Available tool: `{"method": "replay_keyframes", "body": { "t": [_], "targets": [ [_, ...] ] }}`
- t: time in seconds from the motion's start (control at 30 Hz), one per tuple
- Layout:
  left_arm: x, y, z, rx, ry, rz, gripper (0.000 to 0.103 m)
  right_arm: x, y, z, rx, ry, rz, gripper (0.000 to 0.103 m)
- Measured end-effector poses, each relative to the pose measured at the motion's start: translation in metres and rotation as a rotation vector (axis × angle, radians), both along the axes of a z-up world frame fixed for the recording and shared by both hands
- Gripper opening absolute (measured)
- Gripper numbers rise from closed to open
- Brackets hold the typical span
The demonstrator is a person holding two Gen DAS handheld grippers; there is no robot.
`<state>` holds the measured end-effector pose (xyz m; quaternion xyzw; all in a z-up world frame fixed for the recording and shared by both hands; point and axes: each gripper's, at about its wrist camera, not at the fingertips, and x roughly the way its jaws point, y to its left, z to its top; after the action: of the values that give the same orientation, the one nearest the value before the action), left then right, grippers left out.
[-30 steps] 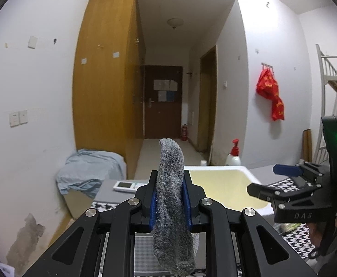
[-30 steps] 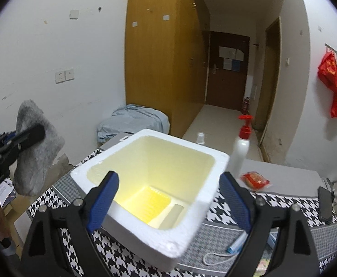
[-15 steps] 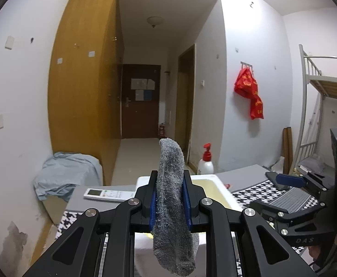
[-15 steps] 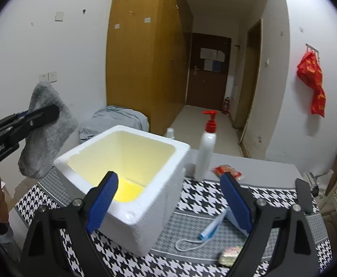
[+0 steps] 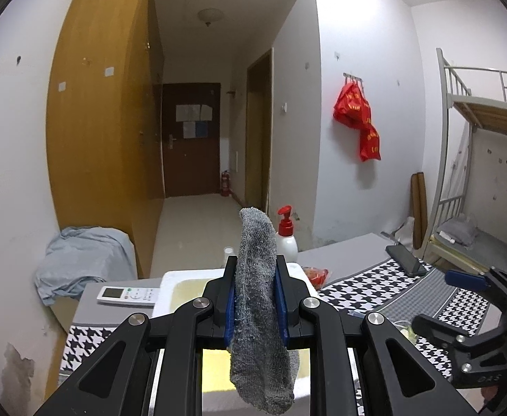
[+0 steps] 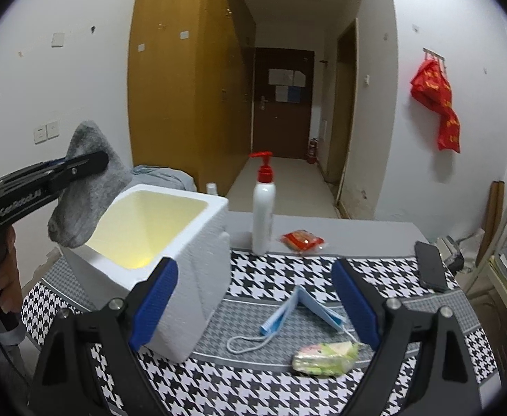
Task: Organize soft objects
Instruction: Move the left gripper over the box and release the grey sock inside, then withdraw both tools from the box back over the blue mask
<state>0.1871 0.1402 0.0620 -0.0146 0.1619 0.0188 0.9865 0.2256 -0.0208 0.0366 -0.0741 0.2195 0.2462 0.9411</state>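
A grey sock (image 5: 258,308) is pinched tight between the blue pads of the left hand-held gripper (image 5: 256,298). The sock is held up in the air, over the left rim of the white foam box (image 6: 170,242). The box is set near the left edge of the counter (image 6: 409,357), on a black-and-white checked cloth. The right hand-held gripper (image 6: 253,306) is spread wide with nothing in it, and it is held above the counter. A blue face mask (image 6: 298,312) and a small soft pack (image 6: 326,355) are seen on the cloth near the front edge. A white pump bottle (image 6: 263,208) is stood just behind the box.
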Motion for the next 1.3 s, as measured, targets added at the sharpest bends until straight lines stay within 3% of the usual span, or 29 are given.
{"method": "replay_keyframes", "body": {
  "t": [0.5,0.6,0.63,0.83,1.3],
  "targets": [
    [0.034,-0.001,-0.01,-0.002,0.076,0.023,0.024,-0.004,-0.027,-0.009,-0.002,0.004,-0.051,0.093],
    [0.038,-0.002,-0.011,0.02,0.078,0.046,0.049,-0.006,-0.035,-0.009,0.004,0.001,-0.063,0.093],
    [0.038,-0.002,-0.011,0.018,0.076,0.049,0.062,-0.007,-0.036,-0.008,0.006,-0.001,-0.066,0.093],
    [0.026,-0.001,-0.002,0.013,0.014,0.108,0.102,-0.009,-0.042,-0.007,0.012,-0.006,-0.075,0.093],
    [-0.039,-0.043,0.019,0.043,-0.09,0.073,0.102,-0.025,-0.058,0.001,0.033,-0.028,-0.051,0.093]
  ]
}}
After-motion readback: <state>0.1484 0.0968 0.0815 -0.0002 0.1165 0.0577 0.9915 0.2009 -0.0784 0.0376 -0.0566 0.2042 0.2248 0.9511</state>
